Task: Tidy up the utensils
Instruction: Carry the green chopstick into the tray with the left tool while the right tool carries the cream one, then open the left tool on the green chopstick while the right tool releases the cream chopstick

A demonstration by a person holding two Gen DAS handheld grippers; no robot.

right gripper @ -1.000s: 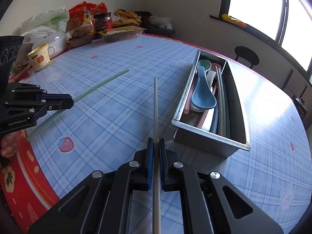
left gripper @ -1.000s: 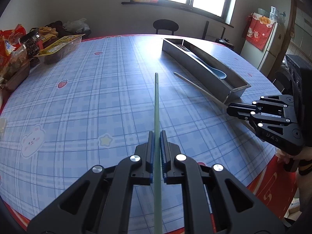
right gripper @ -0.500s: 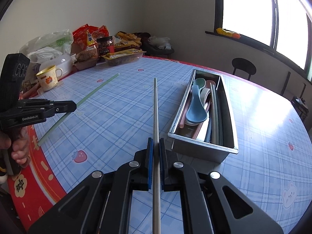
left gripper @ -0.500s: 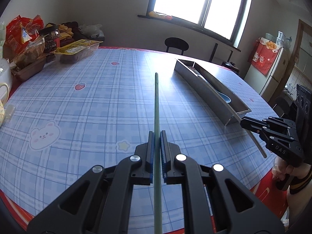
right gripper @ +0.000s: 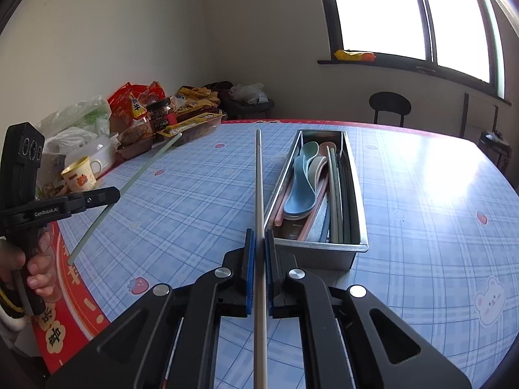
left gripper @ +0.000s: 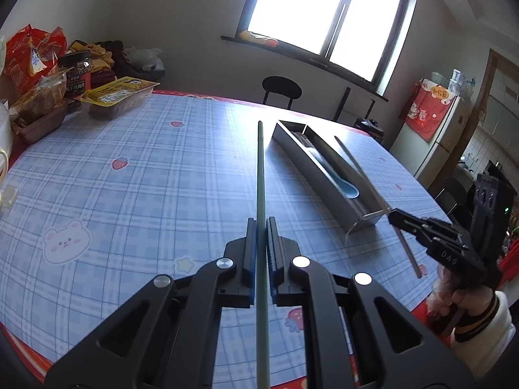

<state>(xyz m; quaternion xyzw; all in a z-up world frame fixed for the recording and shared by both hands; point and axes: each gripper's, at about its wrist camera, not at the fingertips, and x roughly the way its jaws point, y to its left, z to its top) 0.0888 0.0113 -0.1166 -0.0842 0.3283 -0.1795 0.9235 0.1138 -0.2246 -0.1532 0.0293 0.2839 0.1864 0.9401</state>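
My left gripper (left gripper: 259, 227) is shut on a pale green chopstick (left gripper: 260, 175) that points forward above the table. It also shows in the right wrist view (right gripper: 116, 194), where the green chopstick (right gripper: 142, 168) slants up. My right gripper (right gripper: 258, 238) is shut on a beige chopstick (right gripper: 258, 178), held near the left side of the near end of a long metal utensil tray (right gripper: 356, 194). In the left wrist view the right gripper (left gripper: 394, 217) holds its chopstick (left gripper: 356, 165) over the tray (left gripper: 292, 144). The tray holds spoons, a blue one (right gripper: 300, 197) on top, and several chopsticks.
Snack bags, a jar (right gripper: 160, 113) and a food box (left gripper: 120, 95) crowd the table's far left. A yellow mug (right gripper: 79, 173) stands at the left edge. A black chair (right gripper: 389, 107) and a window lie behind the table. A fridge (left gripper: 434, 136) stands at the right.
Both grippers have risen and tilted up, each still holding its chopstick. The right gripper's chopstick now lies over the tray's near end in the left wrist view.
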